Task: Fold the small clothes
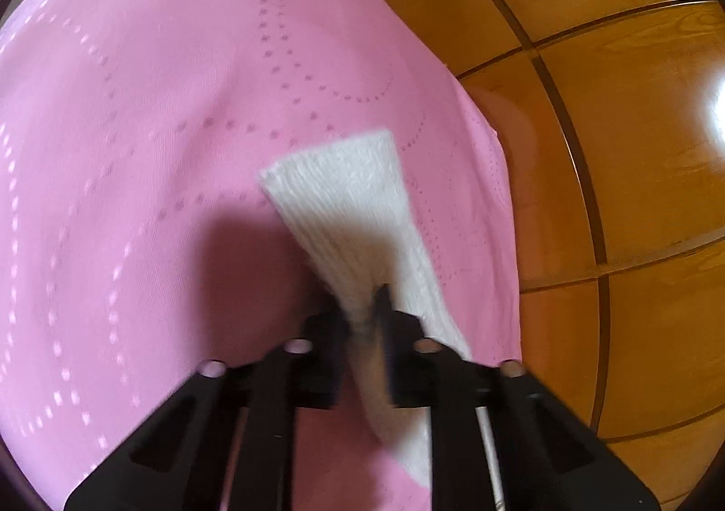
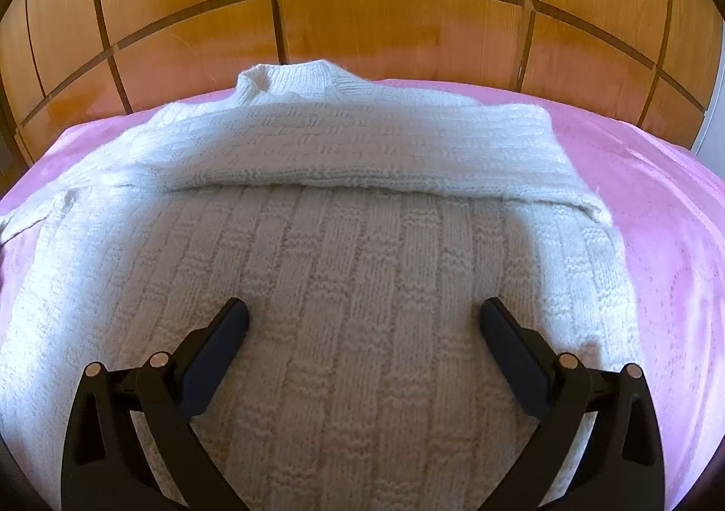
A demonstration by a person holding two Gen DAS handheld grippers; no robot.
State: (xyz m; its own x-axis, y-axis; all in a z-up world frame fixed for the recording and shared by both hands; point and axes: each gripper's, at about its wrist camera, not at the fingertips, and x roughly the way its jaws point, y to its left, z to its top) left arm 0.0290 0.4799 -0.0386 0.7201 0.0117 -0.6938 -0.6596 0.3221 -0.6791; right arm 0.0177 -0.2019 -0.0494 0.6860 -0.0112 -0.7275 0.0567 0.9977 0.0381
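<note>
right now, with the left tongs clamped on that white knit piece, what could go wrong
1. The left tongs pinch only a bunched bit of the sleeve, so the knit may slip out or stretch if pulled hard.
2. The right tongs stand open over the sweater body and pin nothing, so a pull could drag the whole garment and undo the fold near the collar.
3. The pink cover could ruck up along with it.

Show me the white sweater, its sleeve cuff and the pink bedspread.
white sweater (image 2: pixel 344 266): right wrist view, knitted body.
sleeve cuff (image 1: pixel 335 175): left wrist view, ribbed end.
pink bedspread (image 1: pixel 149 116): left wrist view, bare patterned part.
</note>
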